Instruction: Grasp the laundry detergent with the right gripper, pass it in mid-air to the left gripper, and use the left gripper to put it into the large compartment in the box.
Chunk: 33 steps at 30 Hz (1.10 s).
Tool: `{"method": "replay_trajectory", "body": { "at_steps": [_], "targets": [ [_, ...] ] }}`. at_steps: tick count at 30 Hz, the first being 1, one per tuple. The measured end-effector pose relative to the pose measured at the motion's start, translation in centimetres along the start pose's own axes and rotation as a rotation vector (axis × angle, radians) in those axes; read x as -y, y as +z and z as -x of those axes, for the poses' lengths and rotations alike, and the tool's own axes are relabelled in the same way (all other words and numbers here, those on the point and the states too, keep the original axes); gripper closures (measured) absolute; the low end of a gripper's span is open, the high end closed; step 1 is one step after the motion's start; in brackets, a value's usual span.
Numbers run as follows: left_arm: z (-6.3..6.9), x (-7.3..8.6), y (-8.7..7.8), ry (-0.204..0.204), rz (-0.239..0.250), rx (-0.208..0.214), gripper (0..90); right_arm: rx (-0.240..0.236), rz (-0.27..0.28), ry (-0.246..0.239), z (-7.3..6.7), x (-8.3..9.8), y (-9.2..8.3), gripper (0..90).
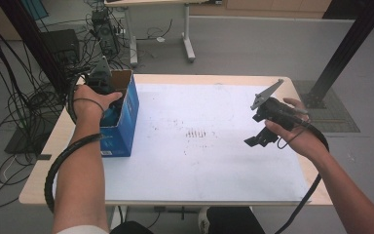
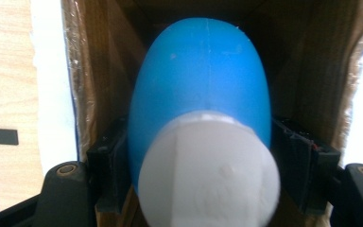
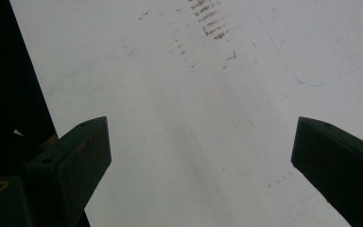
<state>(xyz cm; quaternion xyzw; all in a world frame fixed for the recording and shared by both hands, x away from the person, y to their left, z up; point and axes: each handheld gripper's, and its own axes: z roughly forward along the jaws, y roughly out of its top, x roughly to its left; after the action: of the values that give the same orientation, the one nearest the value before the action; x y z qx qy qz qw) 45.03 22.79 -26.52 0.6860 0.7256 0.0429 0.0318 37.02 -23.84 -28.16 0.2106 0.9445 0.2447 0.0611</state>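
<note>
A blue egg-shaped bottle (image 2: 203,75) with a white cap (image 2: 208,175) fills the gap between my left gripper's (image 2: 199,156) jaws, cap end toward the camera. Both black pads (image 2: 116,156) lie against its sides. This gripper reaches down into an open blue cardboard box (image 1: 126,122) at the table's left, brown inside (image 2: 99,71), and the high view shows a hand on the left gripper (image 1: 108,90) there with its tips hidden in the box. Over the right of the white mat (image 1: 204,161), my right gripper (image 1: 254,141) hangs open with nothing between its jaws (image 3: 198,156).
The wooden table (image 1: 44,161) carries the white mat, which has faint brown smudges (image 1: 197,133) near its middle. Cables (image 1: 9,97) and a black frame stand off the left side, and another table's legs (image 1: 187,39) stand beyond.
</note>
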Motion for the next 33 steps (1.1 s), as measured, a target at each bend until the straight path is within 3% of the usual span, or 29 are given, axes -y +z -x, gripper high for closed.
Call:
{"method": "replay_trajectory", "body": {
  "at_steps": [18, 28, 33],
  "targets": [
    [0.3, 0.7, -3.4, 0.013, 0.032, -0.029, 23.6, -0.006, 0.002, -0.013, 0.1, -0.5, 0.1, 5.6],
    [1.2, 1.4, -5.4, 0.051, 0.067, -0.034, 17.2, -0.013, -0.008, -0.024, 0.0, -1.1, 0.2, 5.6],
    [2.0, 1.7, -6.2, 0.079, 0.094, -0.016, 14.9, -0.016, -0.017, -0.033, -0.1, -1.4, 0.2, 5.6]
  ]
}}
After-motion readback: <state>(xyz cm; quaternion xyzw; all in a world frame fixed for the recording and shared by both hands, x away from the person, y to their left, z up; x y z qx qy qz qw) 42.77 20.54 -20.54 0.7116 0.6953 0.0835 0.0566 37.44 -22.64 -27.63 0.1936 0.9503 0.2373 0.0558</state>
